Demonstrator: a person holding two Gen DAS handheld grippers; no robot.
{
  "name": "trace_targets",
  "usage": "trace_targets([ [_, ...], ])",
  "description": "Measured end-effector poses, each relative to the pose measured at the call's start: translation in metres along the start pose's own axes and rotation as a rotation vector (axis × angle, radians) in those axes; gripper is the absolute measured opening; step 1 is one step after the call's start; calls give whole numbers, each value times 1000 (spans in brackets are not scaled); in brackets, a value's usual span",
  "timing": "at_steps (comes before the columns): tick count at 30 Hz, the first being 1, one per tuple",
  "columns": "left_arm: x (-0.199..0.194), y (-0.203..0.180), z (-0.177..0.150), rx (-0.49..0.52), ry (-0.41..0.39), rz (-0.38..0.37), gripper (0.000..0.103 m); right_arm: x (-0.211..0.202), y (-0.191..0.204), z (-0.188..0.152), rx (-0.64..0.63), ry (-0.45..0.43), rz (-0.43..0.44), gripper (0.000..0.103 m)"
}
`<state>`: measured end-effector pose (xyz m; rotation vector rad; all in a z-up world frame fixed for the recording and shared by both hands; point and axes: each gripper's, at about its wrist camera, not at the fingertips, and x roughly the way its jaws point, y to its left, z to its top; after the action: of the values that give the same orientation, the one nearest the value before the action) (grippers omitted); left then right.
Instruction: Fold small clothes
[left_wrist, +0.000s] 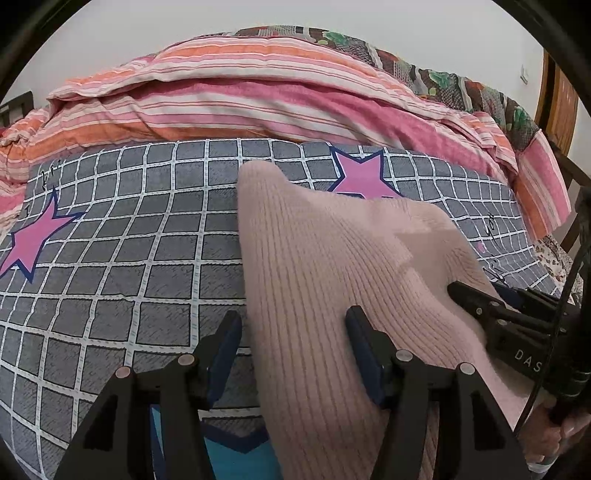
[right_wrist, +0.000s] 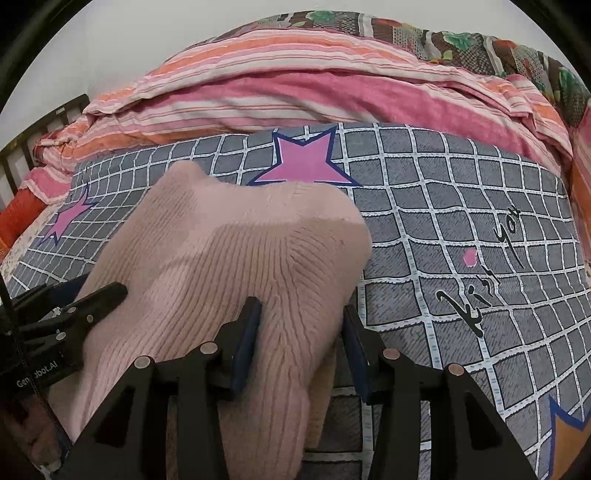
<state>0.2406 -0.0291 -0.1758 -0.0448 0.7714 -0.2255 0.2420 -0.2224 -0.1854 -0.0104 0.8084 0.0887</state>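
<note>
A pink ribbed knit garment (left_wrist: 332, 258) lies on the grey checked bedsheet (left_wrist: 129, 240), stretching away from both grippers. My left gripper (left_wrist: 293, 334) is open, its jaws straddling the garment's near left edge. In the right wrist view the same garment (right_wrist: 229, 251) lies bunched, and my right gripper (right_wrist: 301, 325) is open with its jaws on either side of the garment's near right part. The right gripper's fingers (left_wrist: 476, 302) show at the right of the left wrist view; the left gripper's fingers (right_wrist: 92, 306) show at the left of the right wrist view.
A pink and orange striped quilt (left_wrist: 258, 96) is heaped along the far side of the bed, with a patterned blanket (left_wrist: 424, 74) behind it. A dark bed frame (right_wrist: 40, 133) stands at far left. The sheet carries pink stars (right_wrist: 303, 158).
</note>
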Motion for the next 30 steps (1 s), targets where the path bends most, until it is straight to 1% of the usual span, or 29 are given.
trace_targets([
  [30,1,1,-2,-20,-17,-13,61,0,0,-1,12,-9,-7,43],
])
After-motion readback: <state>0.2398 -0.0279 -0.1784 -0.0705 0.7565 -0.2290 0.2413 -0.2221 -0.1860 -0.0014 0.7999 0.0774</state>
